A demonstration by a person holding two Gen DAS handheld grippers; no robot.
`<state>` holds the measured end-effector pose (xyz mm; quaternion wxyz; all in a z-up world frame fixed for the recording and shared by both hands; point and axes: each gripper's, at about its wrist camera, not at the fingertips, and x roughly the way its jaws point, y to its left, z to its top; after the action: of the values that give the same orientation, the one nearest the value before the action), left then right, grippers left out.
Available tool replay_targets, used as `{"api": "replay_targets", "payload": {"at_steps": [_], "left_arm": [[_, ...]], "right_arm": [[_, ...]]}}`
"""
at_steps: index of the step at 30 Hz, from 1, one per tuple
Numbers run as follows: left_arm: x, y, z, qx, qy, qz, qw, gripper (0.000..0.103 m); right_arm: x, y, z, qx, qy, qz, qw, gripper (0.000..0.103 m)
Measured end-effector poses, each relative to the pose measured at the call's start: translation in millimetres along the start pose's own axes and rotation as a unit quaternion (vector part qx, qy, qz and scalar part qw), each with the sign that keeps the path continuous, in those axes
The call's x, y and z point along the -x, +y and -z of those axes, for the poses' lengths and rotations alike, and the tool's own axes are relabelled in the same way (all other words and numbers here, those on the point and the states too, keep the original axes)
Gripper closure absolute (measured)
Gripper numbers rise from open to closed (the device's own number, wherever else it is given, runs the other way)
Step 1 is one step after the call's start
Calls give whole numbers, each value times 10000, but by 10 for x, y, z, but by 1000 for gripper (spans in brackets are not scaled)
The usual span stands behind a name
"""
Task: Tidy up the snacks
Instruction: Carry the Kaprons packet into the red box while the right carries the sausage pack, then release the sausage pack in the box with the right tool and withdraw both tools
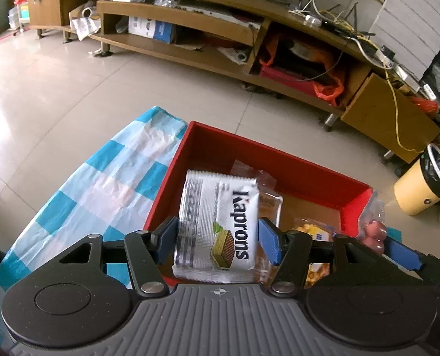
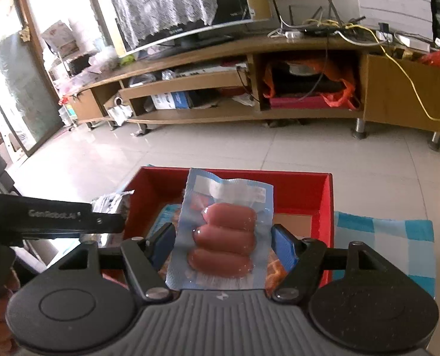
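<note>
While the left gripper [image 1: 218,238] clamps the wafer pack [image 1: 217,231] and the right gripper [image 2: 223,247] clamps the sausage pack [image 2: 224,234] above the red box [image 1: 279,160], I judge both must next lower and release.

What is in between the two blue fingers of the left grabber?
A silver foil wafer packet printed "Kaprons" sits between the blue fingers of the left gripper, above the red cardboard box. The left wrist view shows this.
</note>
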<state>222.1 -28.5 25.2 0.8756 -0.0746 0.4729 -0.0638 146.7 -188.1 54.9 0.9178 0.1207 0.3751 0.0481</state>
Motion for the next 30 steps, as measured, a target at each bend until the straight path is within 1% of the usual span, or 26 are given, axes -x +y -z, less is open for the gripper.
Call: {"api": "replay_targets", "payload": {"at_steps": [2,8,11,14,22,24,30], "left_arm": [[-37,4,-18,-8,4,-25,10000,40],[-89,9,3,-11,92,-87,9999,33],[-63,11,17,-21,90,-57,9999,28],[-30,-12,43,-111,67,-58,9999,26],[13,-48,129,-290,60,-87,9995,22],[24,-55,145,-335,45,-125,9993,19],[36,-61,184,-418,70,-168,9990,17]], "right_arm": [[-64,-40,-15,-40,32,46,10000,33],[-207,-60,15,-29,195,60,9998,32],[-199,-56,8,-39,168,76,9998,31],[-179,-56,10,-38,142,75,9999,30],[-150,-12,55,57,198,68,9998,30],[-153,1,67,76,230,54,9997,30],[-152,10,99,85,287,51,9995,30]]}}
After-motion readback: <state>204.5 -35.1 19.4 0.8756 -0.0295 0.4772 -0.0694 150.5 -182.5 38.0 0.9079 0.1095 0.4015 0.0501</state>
